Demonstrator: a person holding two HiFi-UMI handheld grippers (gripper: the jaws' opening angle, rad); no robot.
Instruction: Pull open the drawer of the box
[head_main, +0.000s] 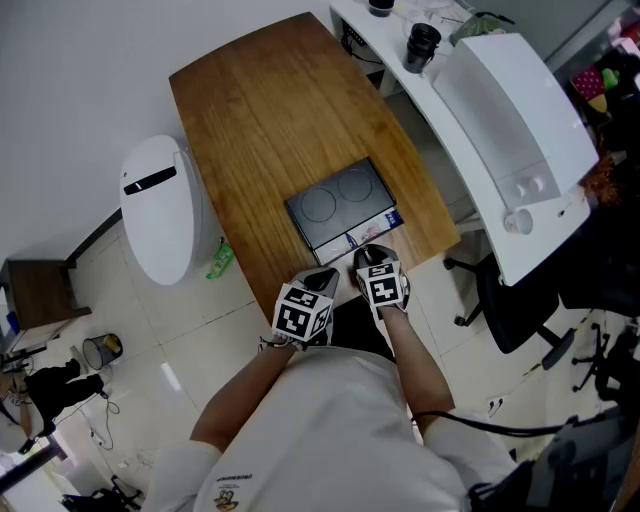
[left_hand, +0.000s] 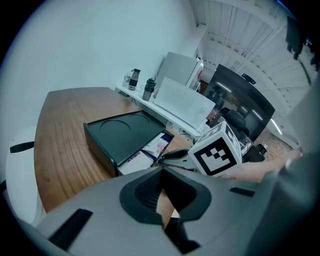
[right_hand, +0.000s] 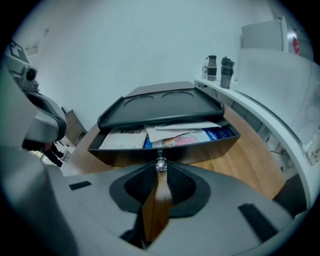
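**Step in hand:** draw the drawer (right_hand: 200, 148) out of the box (head_main: 335, 200).

**Position:** The box lies flat on the wooden surface (head_main: 250, 110), near the front edge. The drawer stands partly out toward the operator, with papers (right_hand: 172, 136) showing inside.

**Right tongs** (right_hand: 160, 169): closed on the small metal knob (right_hand: 160, 163) at the middle of the drawer front, gripping it at the very tips.

**Left tongs** (left_hand: 162, 176): jaws drawn together and holding nothing. They hover just beside the right tongs, clear of the box.

**Procedure, as judged:**
1. Pull straight back along the drawer's run, level with the surface. Lifting or twisting may jam the drawer.
2. Apply firm pressure. The knob is small and the grip shallow, so it may slip out.
3. The box appears unsecured and may slide with the pull. If it does, press the left tongs down on its top.
4. Stop before the drawer leaves the box.
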